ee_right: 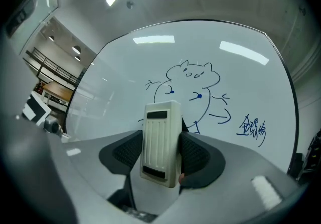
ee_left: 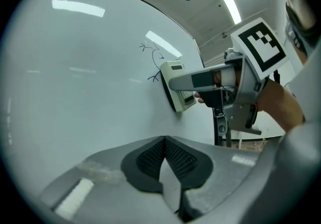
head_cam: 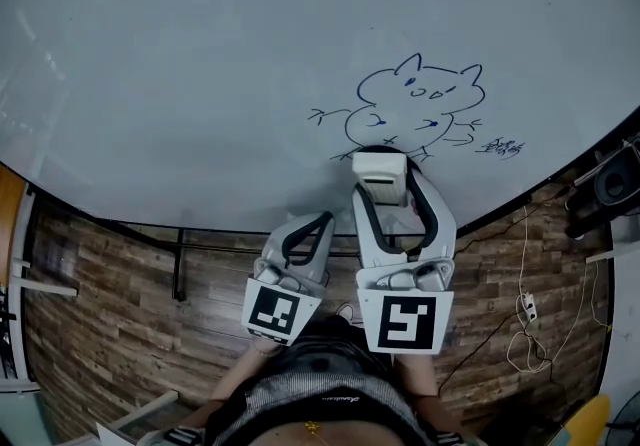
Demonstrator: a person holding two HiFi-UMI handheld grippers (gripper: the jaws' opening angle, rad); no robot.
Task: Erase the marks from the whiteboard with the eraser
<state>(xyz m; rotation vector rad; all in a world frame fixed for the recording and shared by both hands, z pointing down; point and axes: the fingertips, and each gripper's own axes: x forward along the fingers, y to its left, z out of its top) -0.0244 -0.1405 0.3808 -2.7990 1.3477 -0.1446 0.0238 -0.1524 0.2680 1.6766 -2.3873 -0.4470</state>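
The right gripper [head_cam: 383, 166] clamps the eraser [ee_right: 161, 143] against the whiteboard [head_cam: 200, 84], hiding the drawing's [head_cam: 420, 104] bottom part. The left gripper [ee_left: 164, 160] is closed and empty.

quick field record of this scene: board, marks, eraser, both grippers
board: whiteboard, mostly blank
marks: blue cartoon drawing, with blue scribbled writing to its right
eraser: white eraser at the drawing's lower edge; in the left gripper view it appears to lie flat against the board
right gripper: jaws closed on the eraser's sides
left gripper: jaws together, nothing between them, held back from the board
progress: the visible parts of the drawing and the writing look unerased
below board: wood-pattern floor
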